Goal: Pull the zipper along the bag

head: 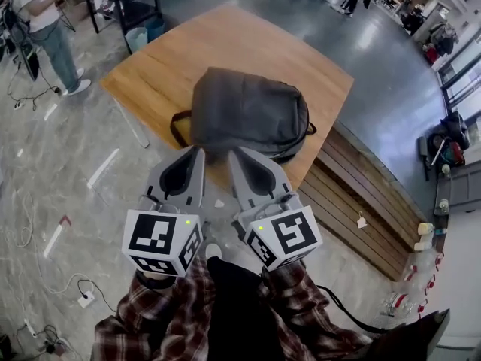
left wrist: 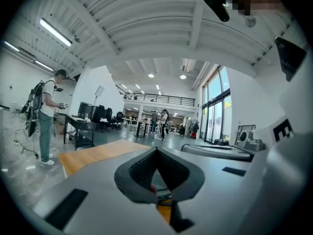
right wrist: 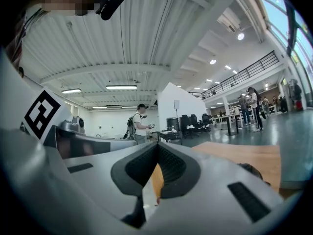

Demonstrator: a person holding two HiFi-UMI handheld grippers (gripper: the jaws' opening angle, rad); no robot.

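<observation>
nearest: plaid sleeves [head: 297,295] at frame bottom, both grippers held close to the body. left gripper [head: 198,151]: jaws together at the tips, nothing between them. right gripper [head: 232,152]: same, closed and empty. both point at the grey backpack [head: 248,115], tips just short of its near edge, no contact seen.

backpack lies flat on the wooden table [head: 225,36], strap loop at its left, cord at its right. zipper line and pull not made out from above.

progress, as judged: nothing done yet. left to do: find the pull, grip it, brace the bag, run the zipper along.

view differences: head view alone shows the whole backpack and where the grippers stand to it. the gripper views look low across the tabletop and confirm the closed jaws; the right gripper view has a dark lump at right, possibly the bag. left gripper view shows a standing person [left wrist: 46,119] well beyond the table.
</observation>
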